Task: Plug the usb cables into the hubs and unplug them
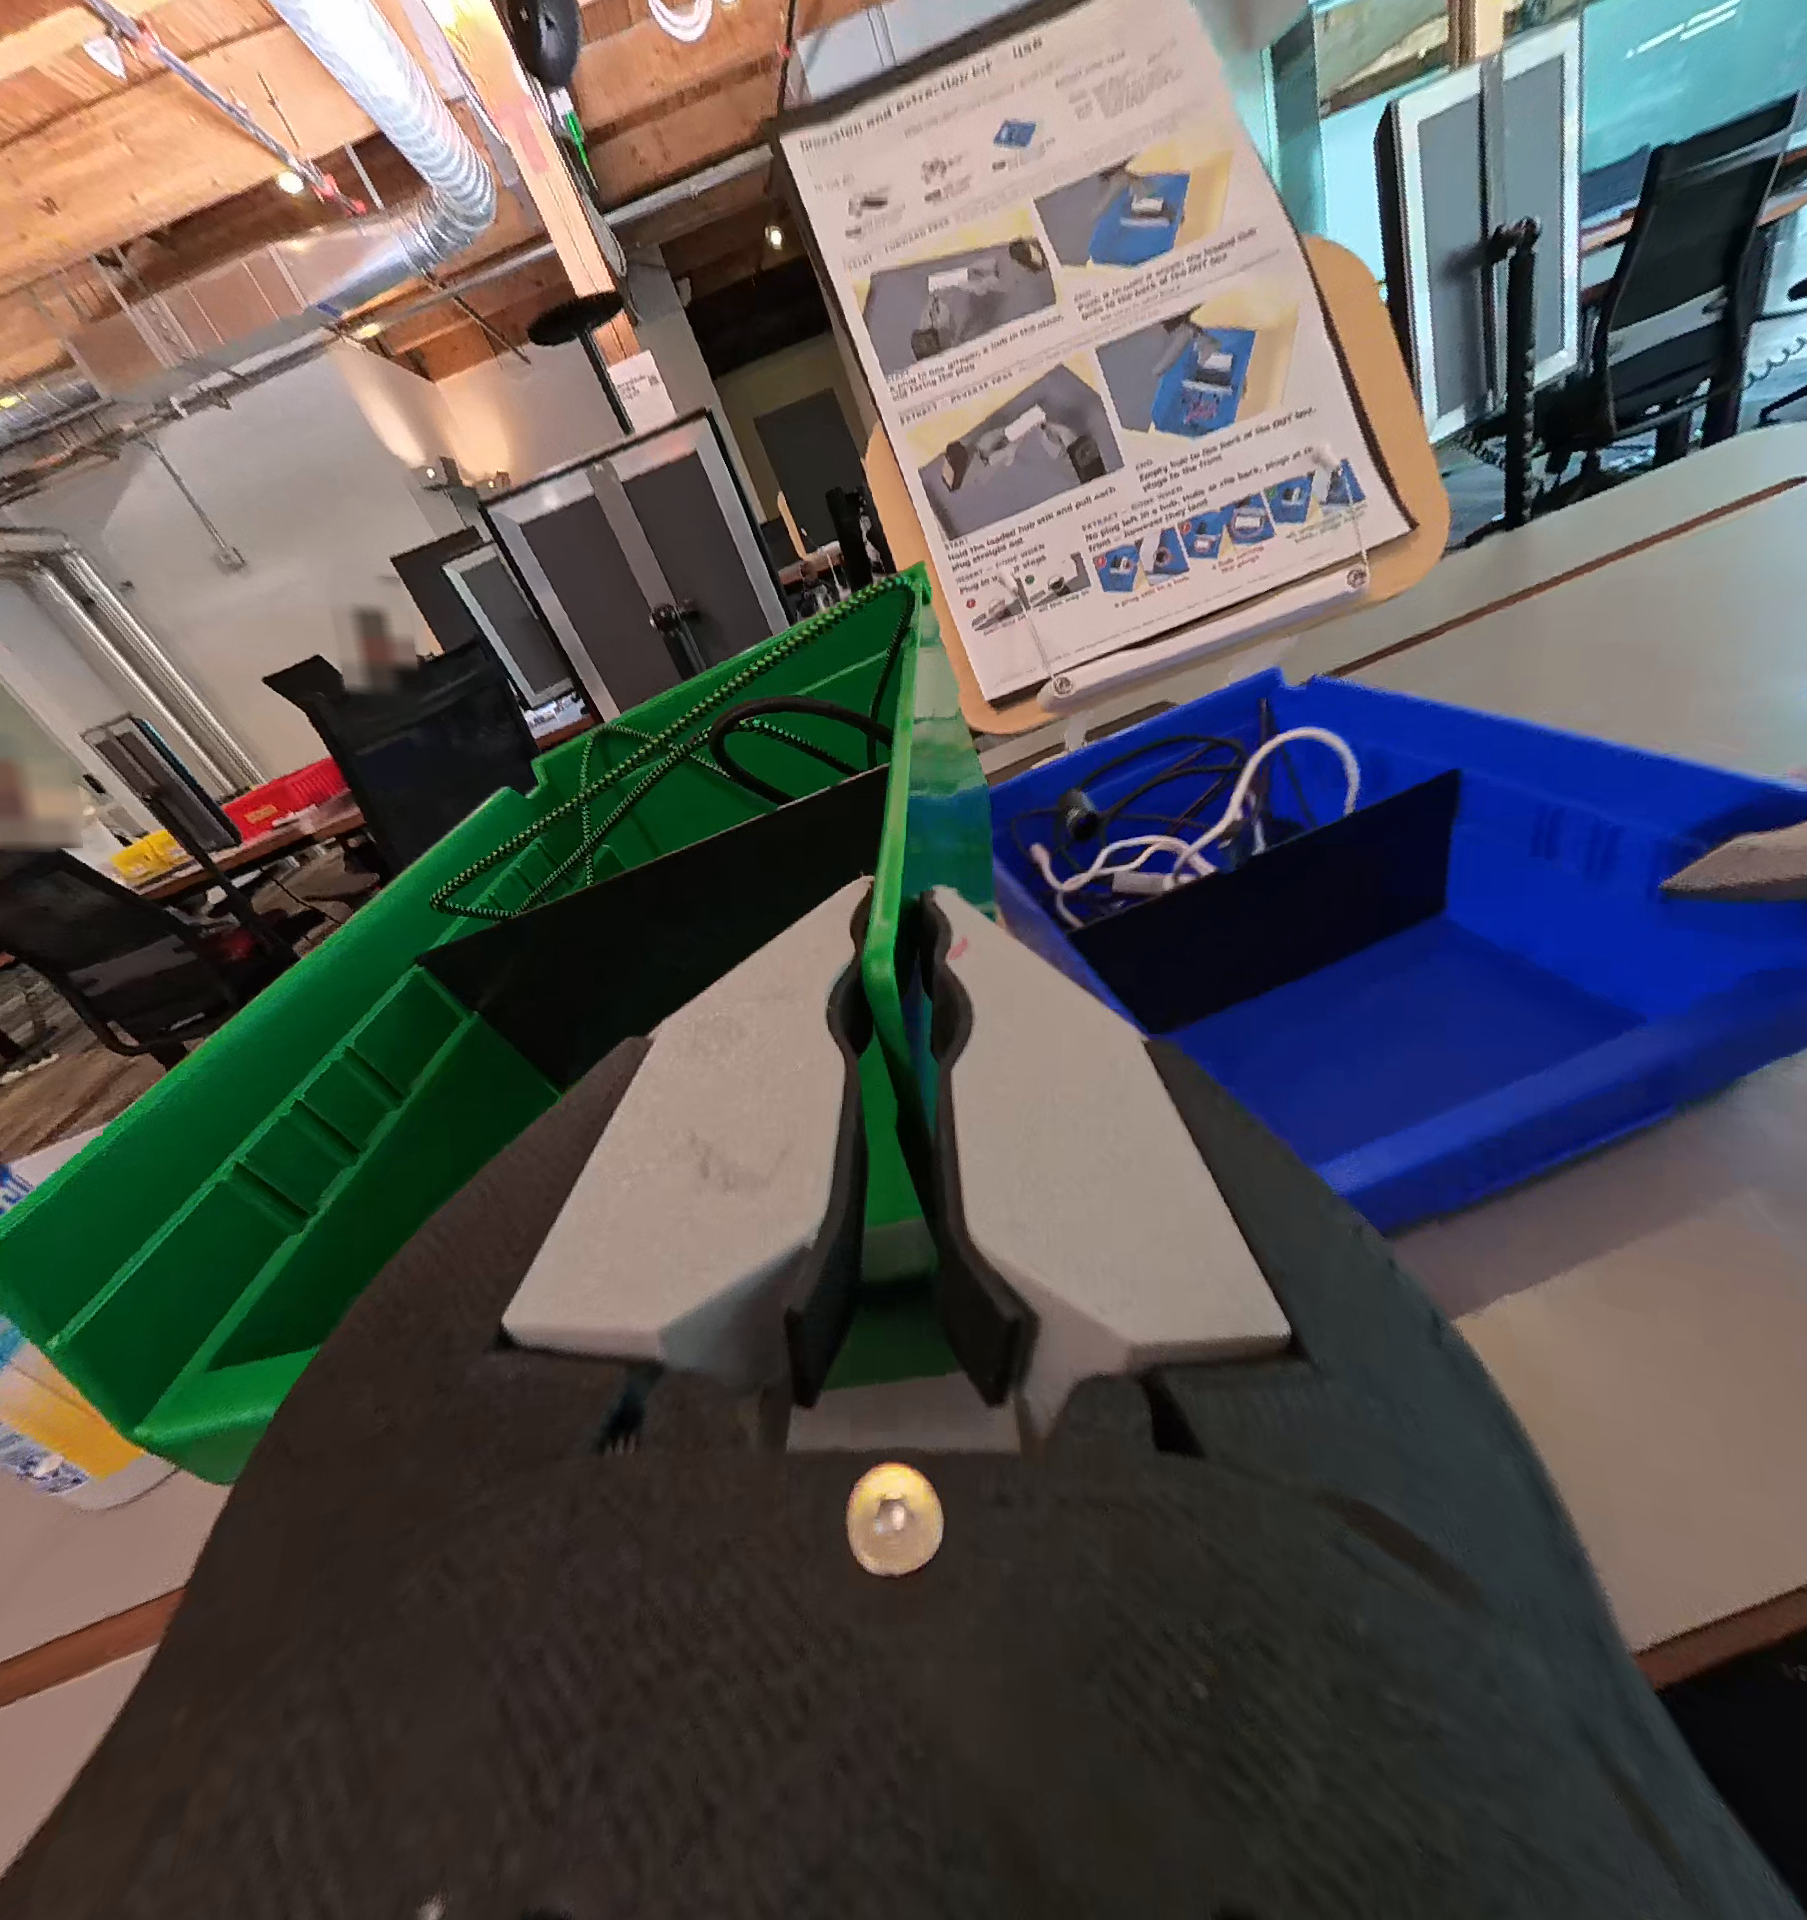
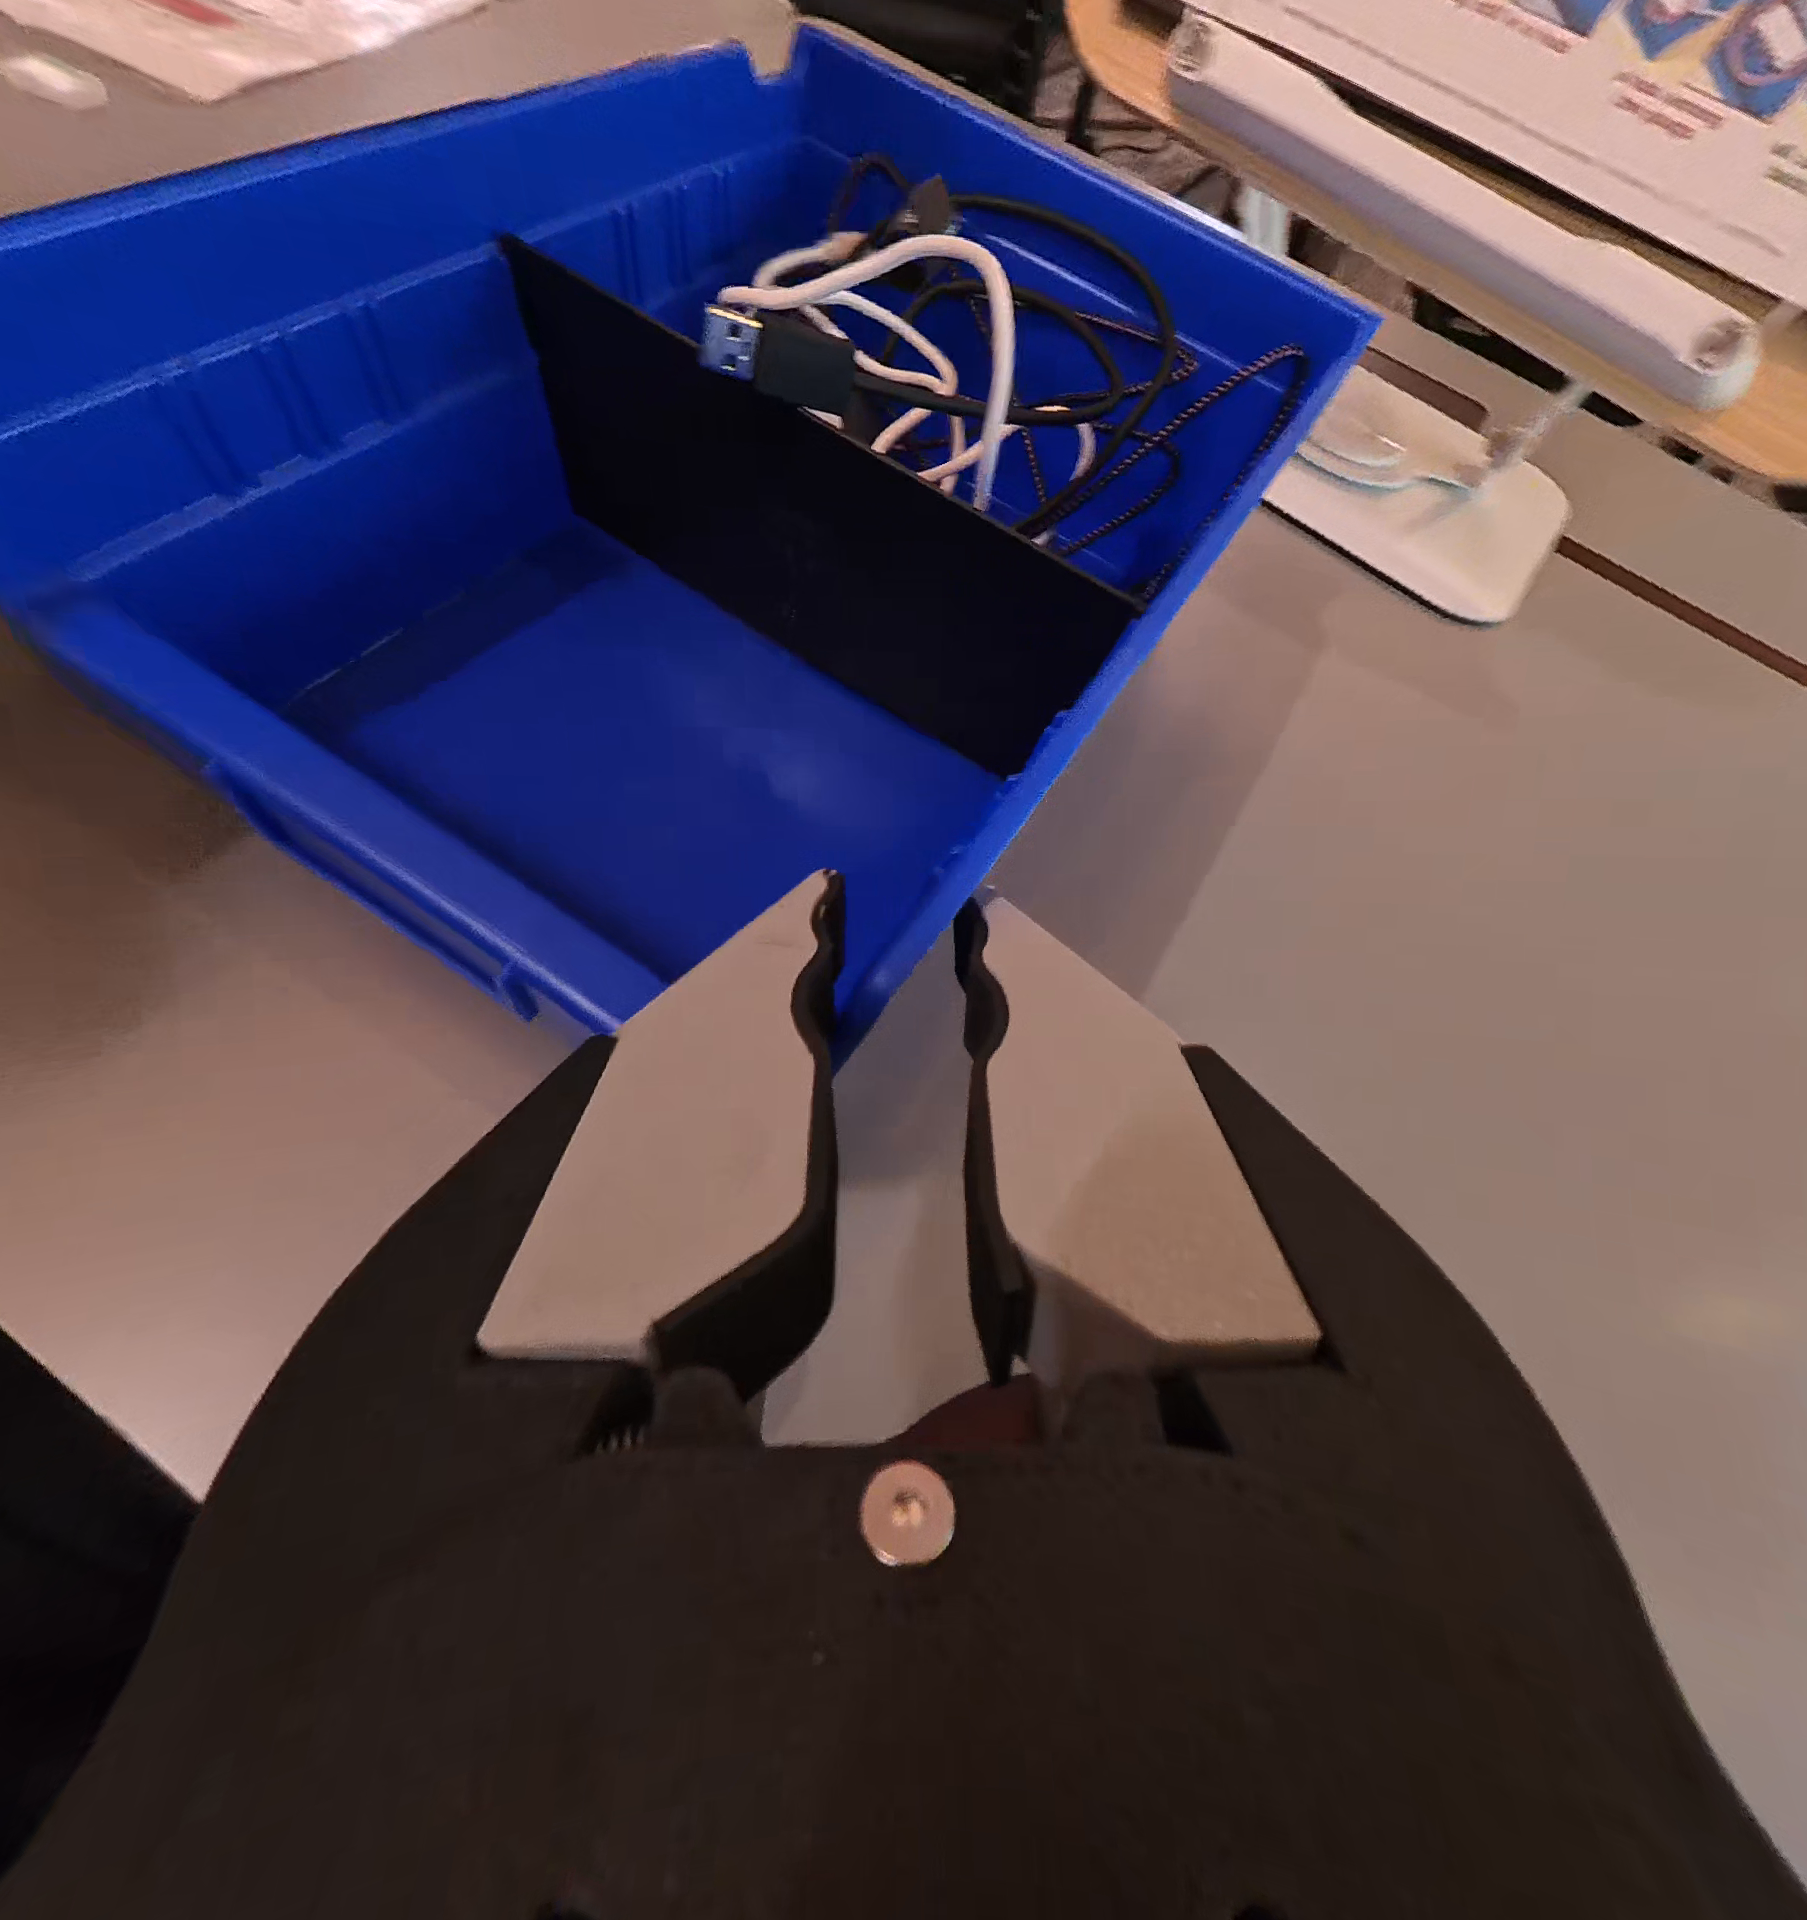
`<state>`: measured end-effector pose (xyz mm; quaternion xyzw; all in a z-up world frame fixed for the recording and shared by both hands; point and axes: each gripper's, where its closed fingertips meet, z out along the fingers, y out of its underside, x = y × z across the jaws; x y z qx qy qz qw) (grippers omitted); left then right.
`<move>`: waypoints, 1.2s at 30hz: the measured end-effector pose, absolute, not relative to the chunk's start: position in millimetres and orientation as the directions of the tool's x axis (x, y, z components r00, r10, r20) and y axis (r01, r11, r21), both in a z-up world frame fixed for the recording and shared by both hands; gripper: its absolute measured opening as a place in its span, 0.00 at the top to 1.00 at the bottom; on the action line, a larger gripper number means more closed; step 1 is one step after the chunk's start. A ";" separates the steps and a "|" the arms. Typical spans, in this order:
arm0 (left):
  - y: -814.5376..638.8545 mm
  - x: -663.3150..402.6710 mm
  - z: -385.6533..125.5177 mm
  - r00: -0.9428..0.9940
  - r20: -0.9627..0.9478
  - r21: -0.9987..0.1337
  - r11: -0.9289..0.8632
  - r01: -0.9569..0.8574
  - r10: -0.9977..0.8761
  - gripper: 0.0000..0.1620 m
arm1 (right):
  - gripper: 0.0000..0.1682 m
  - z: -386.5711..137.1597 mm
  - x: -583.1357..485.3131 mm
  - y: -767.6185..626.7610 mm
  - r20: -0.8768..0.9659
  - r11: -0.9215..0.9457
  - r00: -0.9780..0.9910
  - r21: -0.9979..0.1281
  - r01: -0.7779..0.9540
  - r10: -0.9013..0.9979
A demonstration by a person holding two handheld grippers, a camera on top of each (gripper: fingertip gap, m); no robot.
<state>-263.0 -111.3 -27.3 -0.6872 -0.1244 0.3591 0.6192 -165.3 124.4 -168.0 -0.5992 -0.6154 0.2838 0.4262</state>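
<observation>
The green bin's [image 1: 286, 1122] side wall is being pinched by the left claw [image 1: 894, 914] while the right claw [image 2: 894, 914], spread, is straddling the blue bin's [image 2: 203, 343] corner, whose rear compartment holds the USB cables [image 2: 940, 343]; seemingly bins are being positioned, reaching next.

- The left wrist view sits low and close over the near right wall of the green bin [image 1: 255, 1091], facing far across the table [image 1: 1605, 644] toward the instruction sheet [image 1: 1086, 343] and the office beyond.
- The right wrist view looks steeply down from just beside the blue bin's [image 2: 203, 343] near right corner.
- Both views share the blue bin [image 1: 1501, 1091], its black divider [image 2: 826, 540] and the sheet's stand.
</observation>
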 end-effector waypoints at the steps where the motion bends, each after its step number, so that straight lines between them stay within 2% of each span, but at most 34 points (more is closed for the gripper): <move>1: -112.1 -260.7 -23.6 0.709 -0.340 -0.940 -0.191 -0.284 0.617 0.99 | 0.88 -168.2 -170.7 114.8 0.181 0.129 0.058 -0.860 0.494 0.982; 11: -115.9 -245.5 -1.9 0.709 -0.325 -0.932 -0.086 -0.352 0.626 1.00 | 0.83 -169.6 -220.0 62.6 0.227 0.234 -0.074 -0.848 0.476 0.971; 16: -114.0 -248.8 -7.2 0.698 -0.345 -0.927 -0.107 -0.361 0.627 1.00 | 0.83 -169.9 -234.6 54.7 0.216 0.231 -0.088 -0.848 0.477 0.972; 27: -128.2 -260.6 -7.3 0.692 -0.333 -0.933 -0.115 -0.342 0.641 1.00 | 0.85 -168.3 -224.5 53.8 0.163 0.194 -0.107 -0.873 0.448 0.981; 36: -142.0 -254.5 17.1 0.642 -0.368 -0.907 -0.109 -0.406 0.673 1.00 | 0.84 -156.2 -198.2 63.3 0.143 0.183 -0.127 -0.897 0.403 0.982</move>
